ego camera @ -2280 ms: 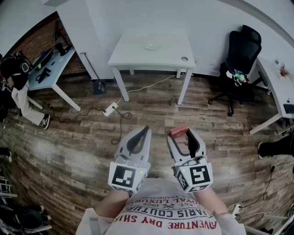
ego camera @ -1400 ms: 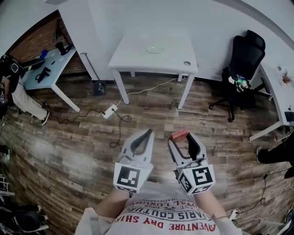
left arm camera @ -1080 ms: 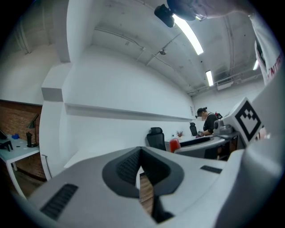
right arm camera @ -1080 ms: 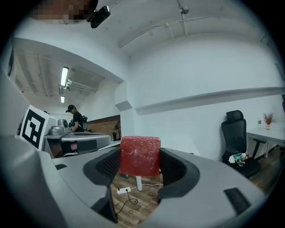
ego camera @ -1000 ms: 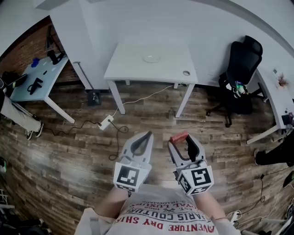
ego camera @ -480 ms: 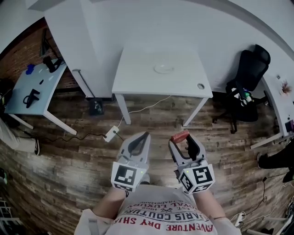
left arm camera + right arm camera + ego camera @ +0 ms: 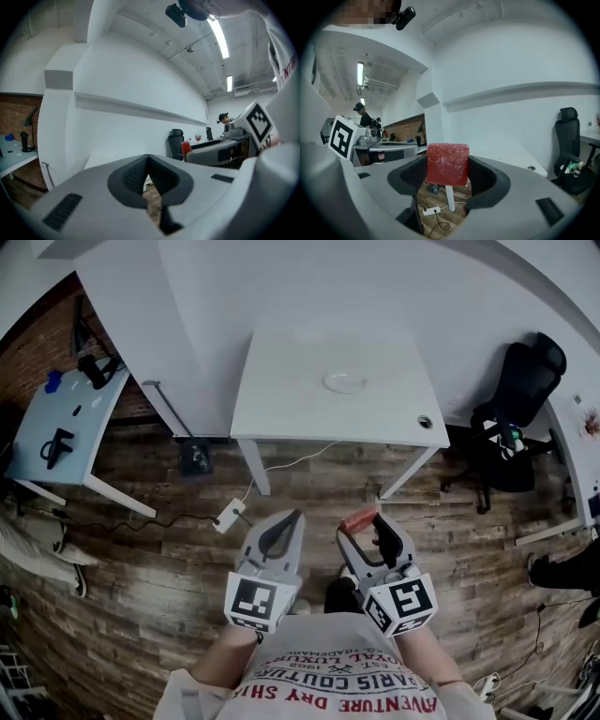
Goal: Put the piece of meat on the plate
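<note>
Meat piece clamped in right gripper, above the floor. Left gripper closed, empty. Plate sits on bench ahead.

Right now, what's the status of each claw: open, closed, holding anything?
Left claw: closed, nothing between the jaws.
Right claw: closed on the piece of meat.
</note>
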`<state>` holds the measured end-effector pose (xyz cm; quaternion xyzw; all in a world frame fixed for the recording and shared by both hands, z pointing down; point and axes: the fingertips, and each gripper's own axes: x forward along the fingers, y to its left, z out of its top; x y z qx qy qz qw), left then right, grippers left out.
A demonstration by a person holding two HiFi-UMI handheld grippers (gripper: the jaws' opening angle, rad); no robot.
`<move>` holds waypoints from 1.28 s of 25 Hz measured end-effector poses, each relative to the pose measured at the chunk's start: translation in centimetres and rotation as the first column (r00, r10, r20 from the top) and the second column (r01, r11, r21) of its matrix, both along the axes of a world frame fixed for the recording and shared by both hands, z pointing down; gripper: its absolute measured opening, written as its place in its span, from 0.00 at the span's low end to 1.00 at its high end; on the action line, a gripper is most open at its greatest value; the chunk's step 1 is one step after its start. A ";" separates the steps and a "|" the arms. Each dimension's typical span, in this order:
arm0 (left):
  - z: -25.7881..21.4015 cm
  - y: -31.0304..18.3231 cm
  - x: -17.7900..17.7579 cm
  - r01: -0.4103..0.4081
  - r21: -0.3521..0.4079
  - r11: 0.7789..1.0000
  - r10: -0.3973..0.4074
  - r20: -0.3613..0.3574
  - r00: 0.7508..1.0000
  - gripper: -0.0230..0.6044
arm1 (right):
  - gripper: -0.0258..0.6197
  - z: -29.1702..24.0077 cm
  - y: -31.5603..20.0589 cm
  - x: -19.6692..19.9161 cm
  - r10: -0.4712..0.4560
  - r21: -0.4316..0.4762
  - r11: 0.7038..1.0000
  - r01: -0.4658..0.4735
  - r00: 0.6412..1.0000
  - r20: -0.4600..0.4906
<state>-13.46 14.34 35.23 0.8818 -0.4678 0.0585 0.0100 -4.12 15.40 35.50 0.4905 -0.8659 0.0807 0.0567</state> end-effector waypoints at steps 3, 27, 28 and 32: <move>0.3 -2.9 1.0 0.004 -0.007 1.000 -0.004 0.015 1.000 0.03 | 0.47 0.5 -2.9 0.9 -0.018 -0.011 1.000 0.019 0.999 0.029; 0.7 -29.5 17.6 0.160 -0.068 0.985 -0.160 0.005 0.987 0.03 | 0.47 1.2 -30.9 18.0 -0.172 -0.057 0.983 0.175 0.984 0.045; 1.0 -30.3 17.7 0.164 -0.076 0.984 -0.164 0.002 0.986 0.03 | 0.47 1.4 -31.7 18.4 -0.170 -0.065 0.983 0.173 0.984 0.045; 1.2 -33.4 17.9 0.170 -0.088 0.981 -0.172 -0.006 0.985 0.03 | 0.47 1.9 -34.9 19.4 -0.152 -0.085 0.984 0.155 0.987 0.041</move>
